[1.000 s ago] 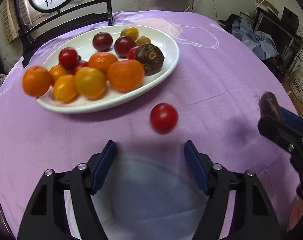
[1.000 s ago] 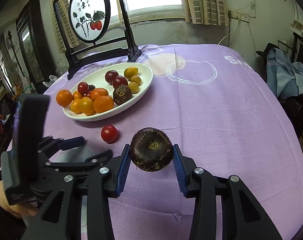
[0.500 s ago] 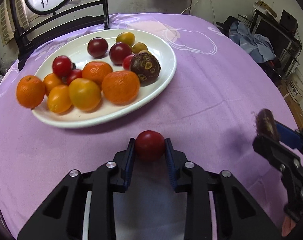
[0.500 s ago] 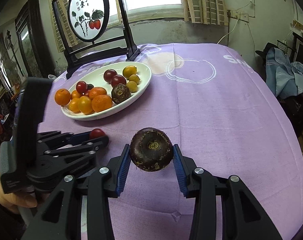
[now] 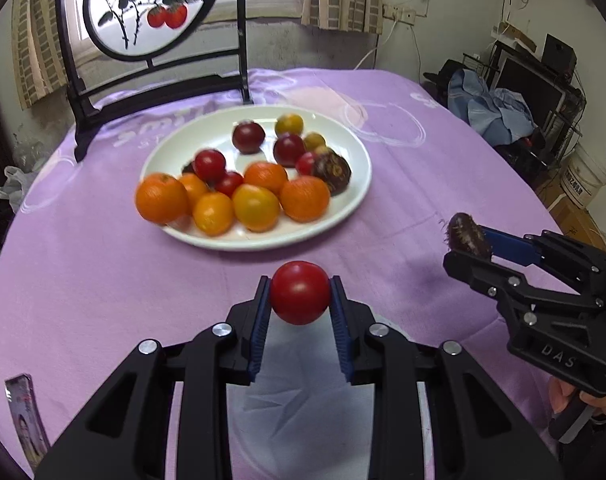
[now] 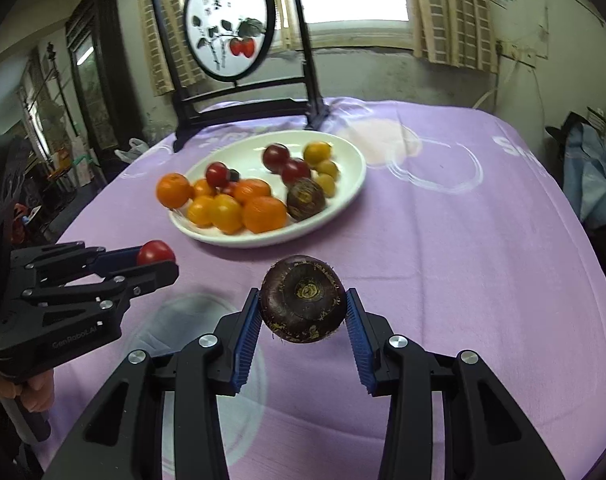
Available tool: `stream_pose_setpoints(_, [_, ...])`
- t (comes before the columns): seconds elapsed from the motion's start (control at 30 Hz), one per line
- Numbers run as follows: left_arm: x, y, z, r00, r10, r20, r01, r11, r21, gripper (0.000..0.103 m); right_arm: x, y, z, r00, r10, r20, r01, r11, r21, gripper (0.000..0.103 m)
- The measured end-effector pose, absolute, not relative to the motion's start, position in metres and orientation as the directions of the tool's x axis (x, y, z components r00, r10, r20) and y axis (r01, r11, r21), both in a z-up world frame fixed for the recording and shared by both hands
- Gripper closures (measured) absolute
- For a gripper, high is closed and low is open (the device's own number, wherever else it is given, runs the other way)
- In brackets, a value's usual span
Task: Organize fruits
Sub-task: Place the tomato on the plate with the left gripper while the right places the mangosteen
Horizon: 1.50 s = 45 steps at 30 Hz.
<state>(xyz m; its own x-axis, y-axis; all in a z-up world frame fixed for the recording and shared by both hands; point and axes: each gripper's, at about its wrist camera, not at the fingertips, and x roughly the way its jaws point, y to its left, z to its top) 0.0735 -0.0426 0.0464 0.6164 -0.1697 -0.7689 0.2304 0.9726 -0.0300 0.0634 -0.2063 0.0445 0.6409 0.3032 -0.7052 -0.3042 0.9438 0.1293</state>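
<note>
Tomato (image 5: 299, 292), smooth and probably soft, sits pinched across its middle by the left gripper (image 5: 299, 304); right gripper (image 6: 303, 312) clamps a firmer, rough dark fruit (image 6: 303, 299); gentle pressure seems wise.

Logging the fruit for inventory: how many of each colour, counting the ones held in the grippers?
Orange or yellow-orange fruits: 6
Red or dark red fruits: 6
Small yellow fruits: 3
Dark brown fruits: 2
Total: 17

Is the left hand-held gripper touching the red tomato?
Touching. The left wrist view shows the left hand-held gripper with both blue pads pressed against the red tomato, lifted off the cloth.
</note>
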Motion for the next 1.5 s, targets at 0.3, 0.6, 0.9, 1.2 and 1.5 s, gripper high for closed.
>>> stream_pose_setpoints(0.3, [0.131, -0.024, 0.066, 0.662, -0.1, -0.743, 0.143, 0.99, -0.005, 0.075, 0.12, -0.171, 0.073, 0.662, 0.314, -0.68, -0.355, 0.931, 0.084, 0.061])
stream_pose_setpoints(0.6, [0.183, -0.021, 0.053, 0.647, -0.054, -0.76, 0.06, 0.998, -0.021, 0.075, 0.179, -0.158, 0.06, 0.654, 0.27, -0.706, -0.313, 0.947, 0.072, 0.061])
stream_pose_setpoints(0.9, [0.208, -0.023, 0.037, 0.626, -0.036, -0.779, 0.018, 0.999, -0.031, 0.075, 0.206, -0.155, 0.046, 0.64, 0.253, -0.726, -0.285, 0.955, 0.081, 0.06])
stream_pose_setpoints(1.2, [0.213, -0.024, 0.035, 0.628, -0.03, -0.778, 0.004, 0.999, -0.036, 0.075, 0.212, -0.157, 0.038, 0.617, 0.26, -0.742, -0.26, 0.958, 0.119, 0.06])
stream_pose_setpoints(1.5, [0.2, -0.016, 0.049, 0.669, -0.036, -0.742, -0.045, 0.995, -0.089, 0.03, 0.203, -0.185, 0.048, 0.625, 0.308, -0.717, -0.21, 0.951, 0.226, 0.05])
